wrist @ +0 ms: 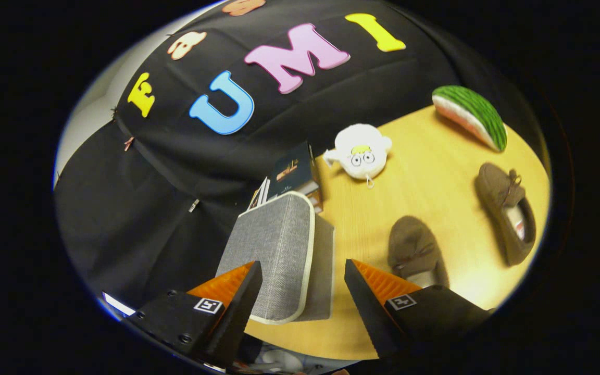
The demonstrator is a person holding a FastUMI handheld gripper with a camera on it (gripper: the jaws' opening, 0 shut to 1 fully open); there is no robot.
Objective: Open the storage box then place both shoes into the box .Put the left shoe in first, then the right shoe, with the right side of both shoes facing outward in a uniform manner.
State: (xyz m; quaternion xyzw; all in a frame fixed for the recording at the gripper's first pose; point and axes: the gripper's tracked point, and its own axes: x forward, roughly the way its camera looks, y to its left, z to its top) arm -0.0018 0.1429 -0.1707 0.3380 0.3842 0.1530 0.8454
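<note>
The gripper (303,284) hangs above a pale wooden tabletop (435,192), its jaws spread wide and holding nothing, the two fingers well apart with bare space between the tips. Just ahead of them, reaching into the gap between the fingers, stands the storage box (274,250), a grey fabric-covered cube with pale piping along its edges; its broad grey face is turned toward the camera and the side panel (322,271) falls in shadow. Whether the lid is up or down cannot be told from this angle. Beside the far finger, partly hidden behind it, lies the near shoe (414,250), a brown suede slipper with a small bow on its upper, resting sole-down on the tabletop just beside the box. Farther off across the wood, well apart from the first, lies the second shoe (505,211), the same brown suede with a laced bow and a light lining showing at its opening; which of the pair is left and which right cannot be told. Behind the box, a few books (292,174) stand upright against the black cloth wall (175,172), their dark cover facing out. Beyond them sits a white plush toy (361,152) with round cartoon eyes, and at the far corner of the tabletop rests a plush watermelon slice (471,117), green rind uppermost.
</note>
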